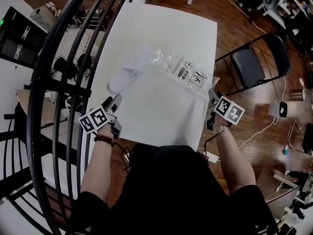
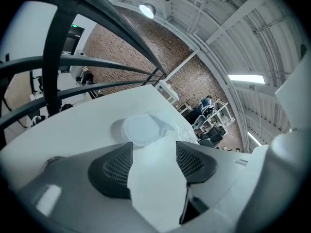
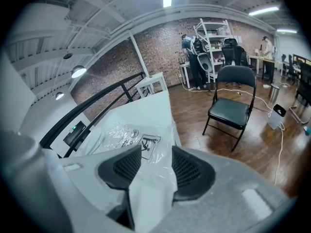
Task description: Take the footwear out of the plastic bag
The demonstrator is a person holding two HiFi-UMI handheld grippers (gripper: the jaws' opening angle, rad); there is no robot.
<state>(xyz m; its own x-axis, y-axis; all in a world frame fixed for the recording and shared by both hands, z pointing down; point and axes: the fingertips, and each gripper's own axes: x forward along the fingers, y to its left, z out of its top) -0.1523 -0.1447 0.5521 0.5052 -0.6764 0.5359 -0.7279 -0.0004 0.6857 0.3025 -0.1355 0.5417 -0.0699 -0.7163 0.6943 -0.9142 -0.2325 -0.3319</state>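
A pair of white slippers (image 1: 128, 71) lies on the white table (image 1: 161, 28), left of a crumpled clear plastic bag (image 1: 182, 68) with printed labels. The slippers lie outside the bag and touch its left end. My left gripper (image 1: 117, 101) is near the table's front left, just short of the slippers, open and empty. In the left gripper view a slipper (image 2: 138, 128) shows beyond the left gripper (image 2: 153, 154). My right gripper (image 1: 212, 95) stands open at the table's right edge. In the right gripper view the bag (image 3: 124, 132) trails between the spread jaws of the right gripper (image 3: 156, 161), and the pads do not press it.
A black curved railing (image 1: 63, 82) runs close along the table's left side. A black folding chair (image 1: 252, 65) stands on the wood floor to the right, with cables and a small white device (image 1: 279, 109) beyond it. The person's torso is at the table's near edge.
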